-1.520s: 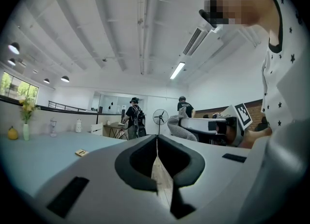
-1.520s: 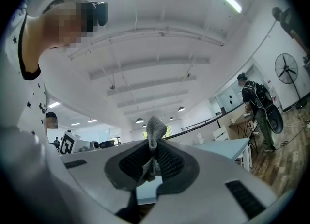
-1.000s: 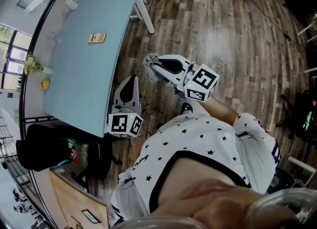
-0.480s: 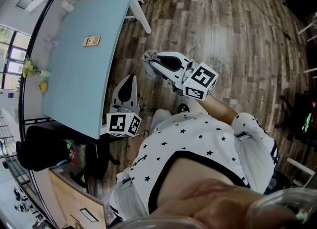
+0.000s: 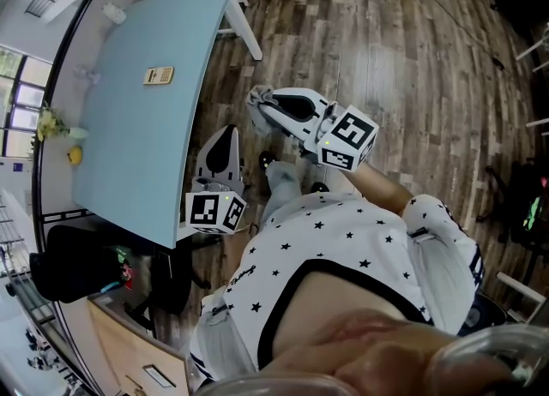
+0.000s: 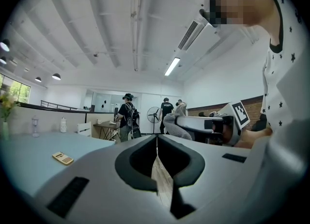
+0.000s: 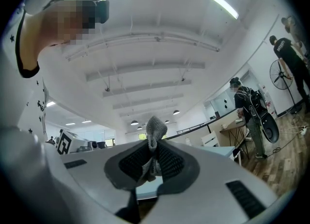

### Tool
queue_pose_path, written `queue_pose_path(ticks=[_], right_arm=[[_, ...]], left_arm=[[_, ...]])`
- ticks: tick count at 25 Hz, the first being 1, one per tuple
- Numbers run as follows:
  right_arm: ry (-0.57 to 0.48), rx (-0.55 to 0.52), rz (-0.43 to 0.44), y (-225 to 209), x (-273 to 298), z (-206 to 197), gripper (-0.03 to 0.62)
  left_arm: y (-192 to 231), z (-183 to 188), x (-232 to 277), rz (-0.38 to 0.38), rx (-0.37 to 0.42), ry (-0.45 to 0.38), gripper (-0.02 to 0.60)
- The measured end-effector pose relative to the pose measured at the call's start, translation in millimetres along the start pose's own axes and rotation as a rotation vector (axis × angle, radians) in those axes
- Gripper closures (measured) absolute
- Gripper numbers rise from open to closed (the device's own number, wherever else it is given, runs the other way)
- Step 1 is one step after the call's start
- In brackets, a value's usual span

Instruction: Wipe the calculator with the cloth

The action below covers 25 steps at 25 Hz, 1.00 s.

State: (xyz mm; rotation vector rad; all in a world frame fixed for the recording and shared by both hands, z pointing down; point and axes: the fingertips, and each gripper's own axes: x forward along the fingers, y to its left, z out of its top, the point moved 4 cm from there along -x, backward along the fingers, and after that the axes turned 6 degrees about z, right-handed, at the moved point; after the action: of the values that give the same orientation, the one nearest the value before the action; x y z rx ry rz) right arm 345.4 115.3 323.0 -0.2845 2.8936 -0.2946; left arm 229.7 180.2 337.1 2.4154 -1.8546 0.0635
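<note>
Grey cloth [image 7: 155, 128] is pinched in the right claw [image 7: 153, 148], with a tuft poking out past the tips. The left claw [image 6: 156, 139] is pressed together with nothing in it. Both claws hang over the wooden floor [image 5: 386, 69], just beside the edge of the pale blue tabletop [image 5: 137, 154], with the right claw to the right of the left claw. The calculator [image 5: 159, 75] lies flat on the tabletop, well apart from both claws, ahead and to the left of the left claw.
</note>
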Motion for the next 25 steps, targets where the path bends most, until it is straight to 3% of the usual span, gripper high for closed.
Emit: queue_pose_path(ticks=[10, 25], right_arm=[[0.050, -0.025, -0.010, -39.7, 44.3, -4.7, 0.553], [0.122, -0.005, 0.068, -85.7, 161.5, -23.6, 0.553]], left_arm=[[47.8, -4.6, 40.9, -0.019, -0.041, -0.015, 0.551], [171.1, -3.8, 57.8, 0.118, -0.061, -0.009, 0.551]])
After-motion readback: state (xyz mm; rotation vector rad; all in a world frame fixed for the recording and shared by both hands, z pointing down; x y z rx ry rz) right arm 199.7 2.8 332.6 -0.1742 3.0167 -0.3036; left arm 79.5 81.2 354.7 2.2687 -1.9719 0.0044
